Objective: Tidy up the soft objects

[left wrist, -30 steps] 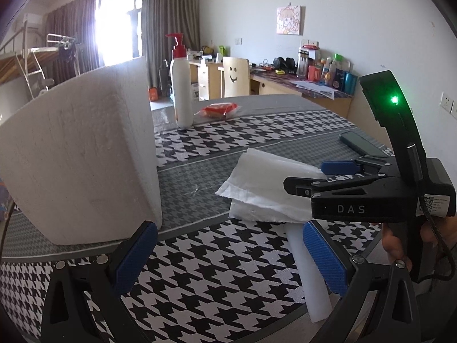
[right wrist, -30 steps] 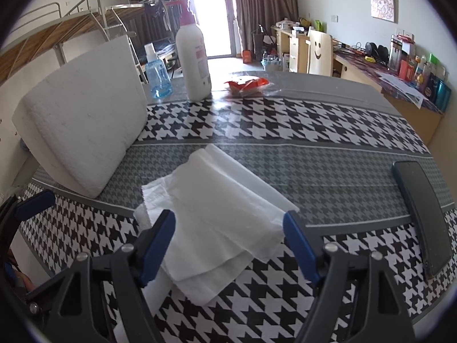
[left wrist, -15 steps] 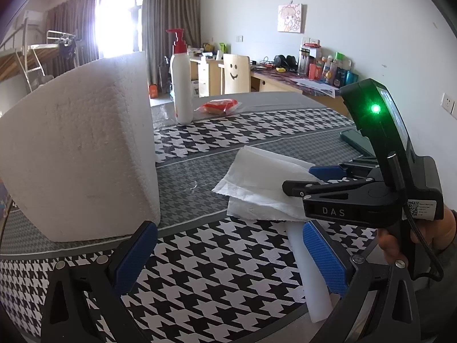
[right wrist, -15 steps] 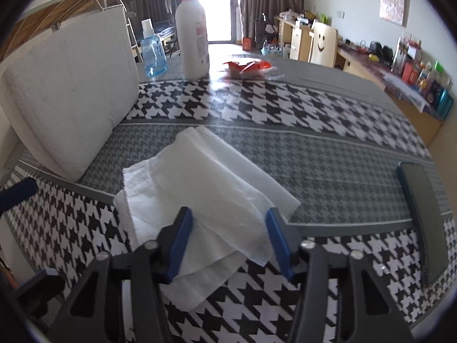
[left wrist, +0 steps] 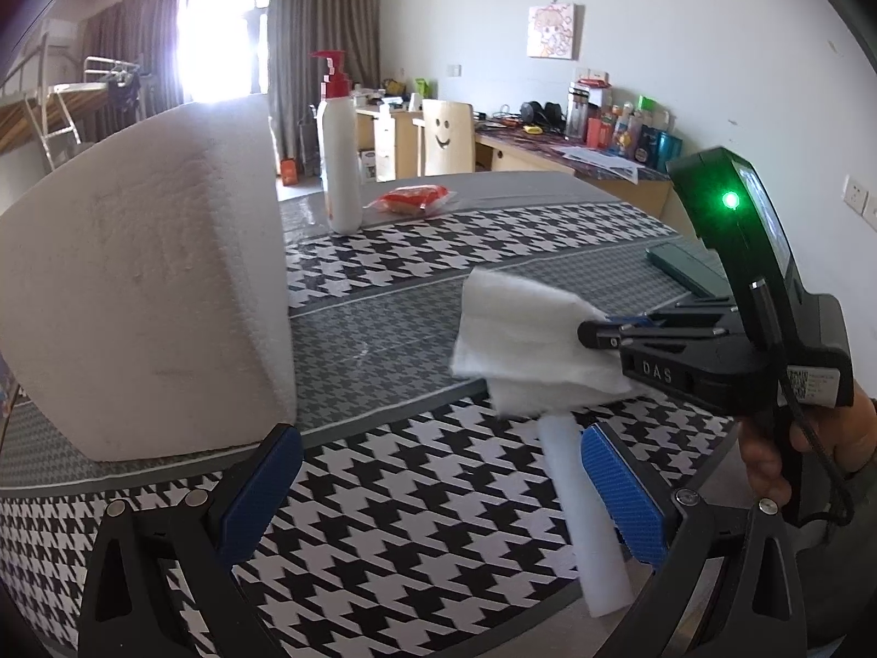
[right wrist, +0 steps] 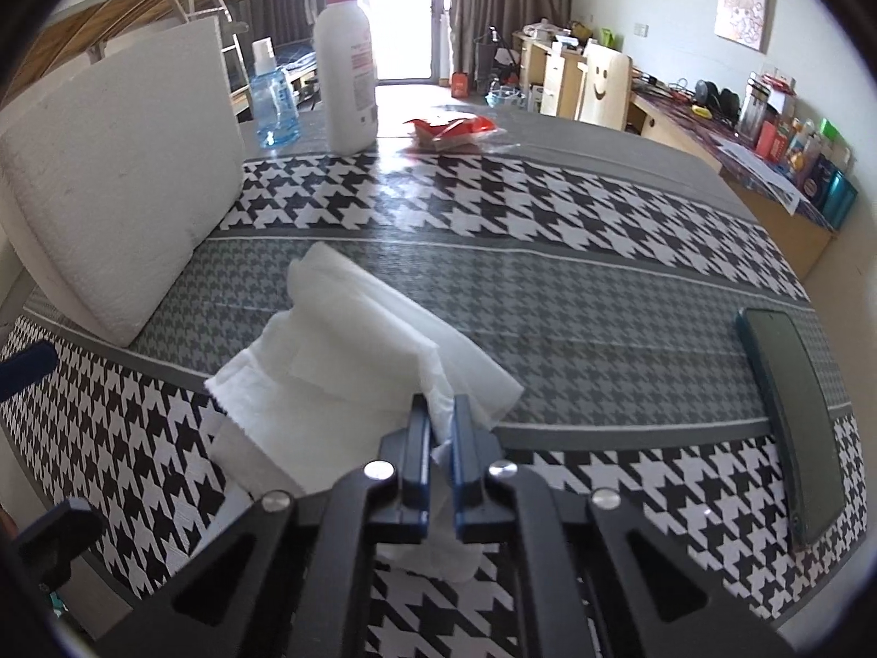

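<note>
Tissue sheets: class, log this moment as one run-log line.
right gripper: shut on tissue sheets | left gripper: open, empty | foam block: untouched

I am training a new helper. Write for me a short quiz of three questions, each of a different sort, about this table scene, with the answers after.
1. True or false: the right gripper is shut on the white tissue.
2. Which thing lies at the right edge of the table in the right wrist view? A) a dark phone B) a blue bottle C) a red packet
3. Fill in: the left gripper has its fingers ____, with nothing between them.

Key
1. True; the fingers pinch the tissue's near edge.
2. A; the dark phone.
3. Open.
</note>
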A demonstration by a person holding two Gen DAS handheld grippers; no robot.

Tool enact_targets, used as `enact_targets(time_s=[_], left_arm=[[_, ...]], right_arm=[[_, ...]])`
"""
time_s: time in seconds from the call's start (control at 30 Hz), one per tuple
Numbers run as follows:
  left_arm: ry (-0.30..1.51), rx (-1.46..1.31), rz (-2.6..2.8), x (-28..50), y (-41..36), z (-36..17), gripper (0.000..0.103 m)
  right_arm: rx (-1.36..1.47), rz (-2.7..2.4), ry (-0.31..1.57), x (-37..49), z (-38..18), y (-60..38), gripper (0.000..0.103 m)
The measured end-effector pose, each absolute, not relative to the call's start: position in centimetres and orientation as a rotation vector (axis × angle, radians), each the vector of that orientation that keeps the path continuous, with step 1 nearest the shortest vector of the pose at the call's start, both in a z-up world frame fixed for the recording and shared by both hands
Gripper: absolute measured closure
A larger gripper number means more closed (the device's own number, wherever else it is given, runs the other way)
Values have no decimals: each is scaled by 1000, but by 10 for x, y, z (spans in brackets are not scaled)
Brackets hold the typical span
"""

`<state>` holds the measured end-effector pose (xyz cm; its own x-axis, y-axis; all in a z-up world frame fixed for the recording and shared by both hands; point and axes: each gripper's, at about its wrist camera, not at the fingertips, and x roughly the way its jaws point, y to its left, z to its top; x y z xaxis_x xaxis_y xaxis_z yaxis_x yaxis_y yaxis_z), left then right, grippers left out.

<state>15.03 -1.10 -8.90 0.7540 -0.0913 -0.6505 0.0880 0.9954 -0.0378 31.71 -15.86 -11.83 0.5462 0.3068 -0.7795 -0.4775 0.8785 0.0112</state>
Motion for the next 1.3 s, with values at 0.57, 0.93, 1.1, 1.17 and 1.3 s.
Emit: enact_targets(time_s=[0.57, 0.93, 1.1, 1.17, 1.3], left_arm=[[742, 38, -175, 146, -37, -100, 5], [787, 66, -200, 147, -51, -111, 25], [798, 75, -197, 148, -53, -114, 34], [803, 74, -203, 148, -53, -115, 39], [809, 80, -213, 147, -57, -116, 47]], right_arm=[[-158, 401, 860, 303, -110, -192, 97], [-171, 402, 883, 292, -113, -202, 90], [-163, 408, 869, 288, -110, -207, 55], [-156, 412, 858, 287, -107, -209, 53], [-147, 421, 845, 285, -104, -210, 53]])
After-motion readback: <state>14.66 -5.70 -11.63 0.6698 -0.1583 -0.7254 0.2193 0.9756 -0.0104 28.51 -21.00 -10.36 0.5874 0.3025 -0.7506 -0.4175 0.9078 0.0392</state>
